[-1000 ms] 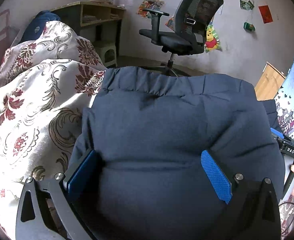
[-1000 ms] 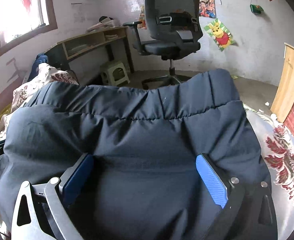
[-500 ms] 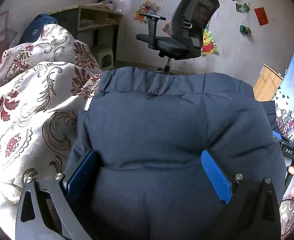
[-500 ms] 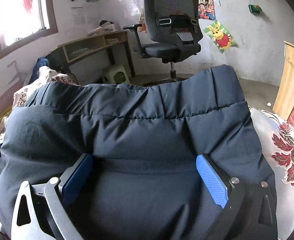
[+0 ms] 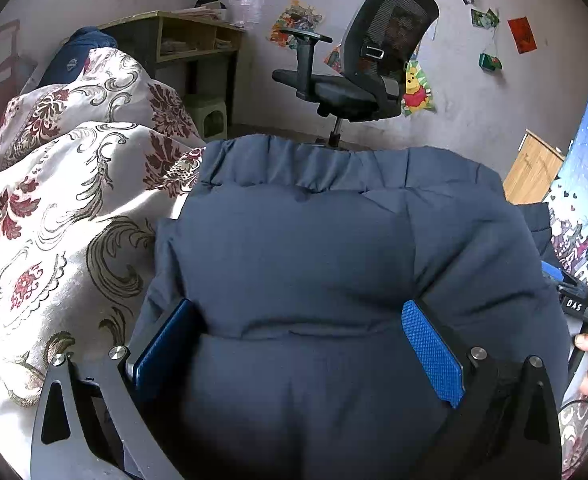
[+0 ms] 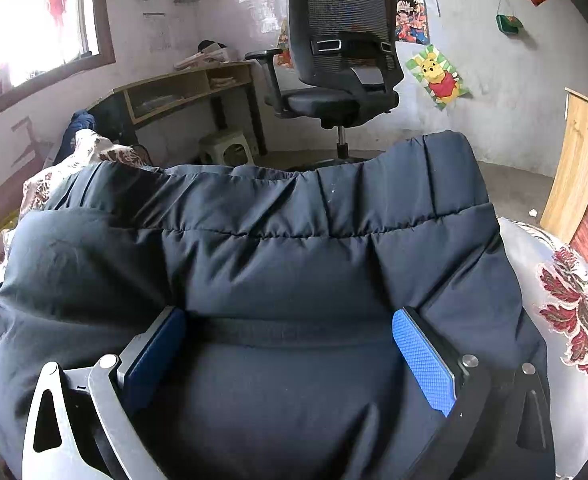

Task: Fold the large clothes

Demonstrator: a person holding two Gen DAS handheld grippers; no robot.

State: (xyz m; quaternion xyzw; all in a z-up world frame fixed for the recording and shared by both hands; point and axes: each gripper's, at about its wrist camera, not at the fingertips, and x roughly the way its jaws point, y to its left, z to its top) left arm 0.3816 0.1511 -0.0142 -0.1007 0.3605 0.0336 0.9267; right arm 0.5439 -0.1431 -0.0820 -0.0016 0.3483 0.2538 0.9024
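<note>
A dark navy padded jacket (image 5: pixel 333 248) lies bunched on the floral bedspread (image 5: pixel 54 208), its gathered hem at the far side. My left gripper (image 5: pixel 297 320) stands wide open with the jacket's bulk bulging between its blue pads (image 5: pixel 429 344). The jacket also fills the right wrist view (image 6: pixel 294 264). My right gripper (image 6: pixel 290 328) is wide open too, with jacket fabric swelling between its pads (image 6: pixel 421 356). The right tool and the hand holding it show at the right edge of the left wrist view (image 5: pixel 585 308).
A black office chair (image 5: pixel 357 68) stands beyond the bed, also in the right wrist view (image 6: pixel 333 60). A wooden desk (image 6: pixel 182 88) with a small stool (image 6: pixel 230 148) is at the back left. A wooden board (image 6: pixel 577 164) leans at the right wall.
Both views have tilted slightly, so the chair and wall sit higher in frame. The jacket and both open grippers keep the same relation.
</note>
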